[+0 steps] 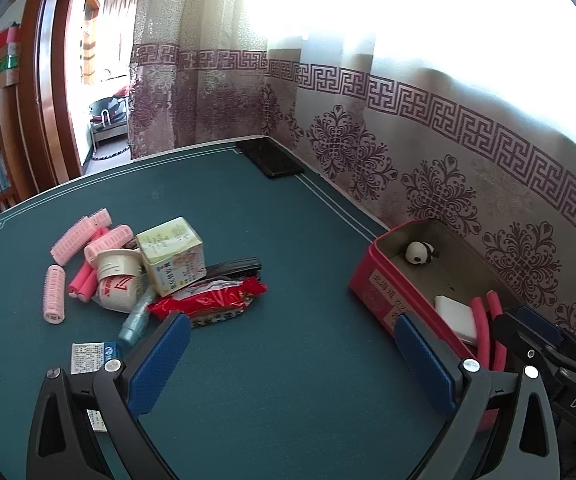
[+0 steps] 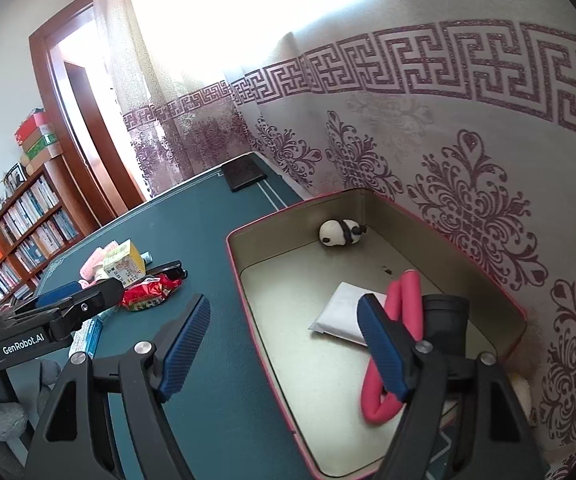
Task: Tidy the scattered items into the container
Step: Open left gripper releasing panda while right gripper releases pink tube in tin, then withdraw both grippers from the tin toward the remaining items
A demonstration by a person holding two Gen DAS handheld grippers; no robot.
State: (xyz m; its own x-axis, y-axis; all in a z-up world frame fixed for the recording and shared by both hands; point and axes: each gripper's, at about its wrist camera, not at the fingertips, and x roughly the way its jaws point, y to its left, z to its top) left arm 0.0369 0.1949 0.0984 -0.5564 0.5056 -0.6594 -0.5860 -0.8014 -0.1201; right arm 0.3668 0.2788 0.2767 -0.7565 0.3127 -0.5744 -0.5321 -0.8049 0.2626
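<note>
Right wrist view has the right gripper (image 2: 283,344) spread empty over the tin (image 2: 372,196) at frame right, pink roller (image 2: 388,344) dropped inside, while the left gripper (image 1: 292,364), also wide open, faces the leftover pile (image 1: 159,272) at left.

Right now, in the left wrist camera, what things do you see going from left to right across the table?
Pink hair rollers → white cup → pale green carton → red snack packet → red tin → panda toy → white pad → pink foam rods.
</note>
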